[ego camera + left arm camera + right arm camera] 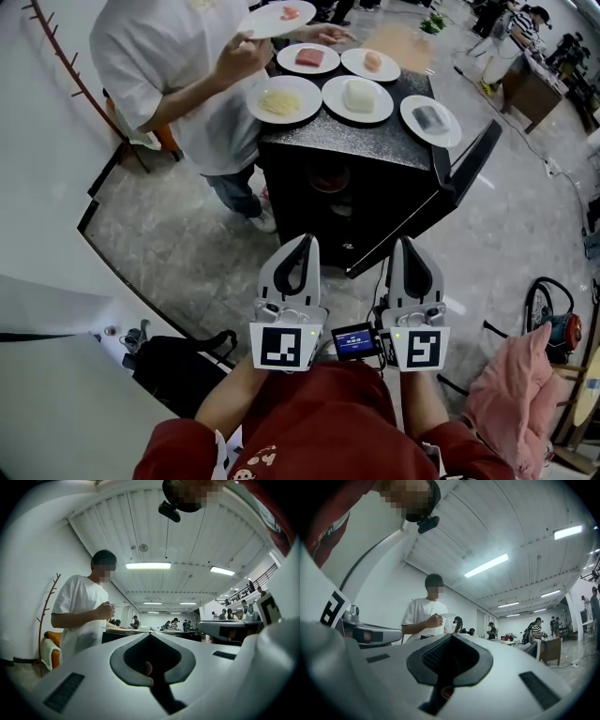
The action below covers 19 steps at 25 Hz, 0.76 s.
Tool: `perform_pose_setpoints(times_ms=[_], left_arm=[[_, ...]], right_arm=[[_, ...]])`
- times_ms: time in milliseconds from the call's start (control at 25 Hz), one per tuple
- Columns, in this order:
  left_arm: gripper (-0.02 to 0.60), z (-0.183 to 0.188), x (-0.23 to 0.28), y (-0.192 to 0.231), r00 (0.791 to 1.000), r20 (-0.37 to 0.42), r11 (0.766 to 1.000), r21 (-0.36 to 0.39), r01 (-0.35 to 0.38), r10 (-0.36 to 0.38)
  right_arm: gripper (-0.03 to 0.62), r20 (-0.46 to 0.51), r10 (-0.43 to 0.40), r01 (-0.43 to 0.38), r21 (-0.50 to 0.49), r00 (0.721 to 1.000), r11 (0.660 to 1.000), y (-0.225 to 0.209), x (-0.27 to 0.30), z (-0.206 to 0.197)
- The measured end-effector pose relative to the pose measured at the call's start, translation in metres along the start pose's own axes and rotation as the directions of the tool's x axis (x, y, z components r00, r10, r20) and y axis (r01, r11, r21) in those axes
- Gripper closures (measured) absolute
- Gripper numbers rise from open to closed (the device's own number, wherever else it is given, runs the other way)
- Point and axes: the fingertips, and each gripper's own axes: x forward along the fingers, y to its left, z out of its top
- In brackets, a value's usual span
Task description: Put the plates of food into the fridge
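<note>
Several white plates of food stand on top of a small black fridge (347, 178): one with yellow shreds (283, 99), one with a white block (357, 97), one with a dark piece (430, 120), and two with pink food (308, 58) (370, 64). The fridge door (457, 176) hangs open to the right. A person in a white shirt (178, 66) holds another plate (277, 18) over the fridge top. My left gripper (302, 246) and right gripper (409, 246) are held side by side close to my chest, well short of the fridge, both shut and empty.
A black bag (178, 370) lies on the floor at my left beside a white surface (56, 394). A pink cloth (516, 394) and a red tool with cable (555, 323) sit at my right. Other people stand in the far room (536, 629).
</note>
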Motion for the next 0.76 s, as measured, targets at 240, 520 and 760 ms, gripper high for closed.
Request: perform_pose_setpoints(times_ms=[240,520,760], left_arm=[[0.575,-0.0011,-0.0034,0.0030,1.000,-0.001,1.000,0.003,-0.007,0.007],[0.575,-0.0032,-0.0067,0.0032,1.000,-0.004,1.000,-0.007,-0.008,0.008],[0.575,-0.0051,-0.0072,0.0013,1.000,-0.008,1.000,-0.007,-0.004,0.004]], right_arm=[[0.583,0.018,0.005,-0.006,0.003,1.000,1.000,0.0038,-0.0003,0.0041],[0.583,0.044,0.005,-0.006,0.026,0.999,1.000,0.0091,-0.0012,0.0099],[0.583,0.014,0.001,-0.001,0.008,1.000,1.000,0.0084,-0.0060,0.0037]])
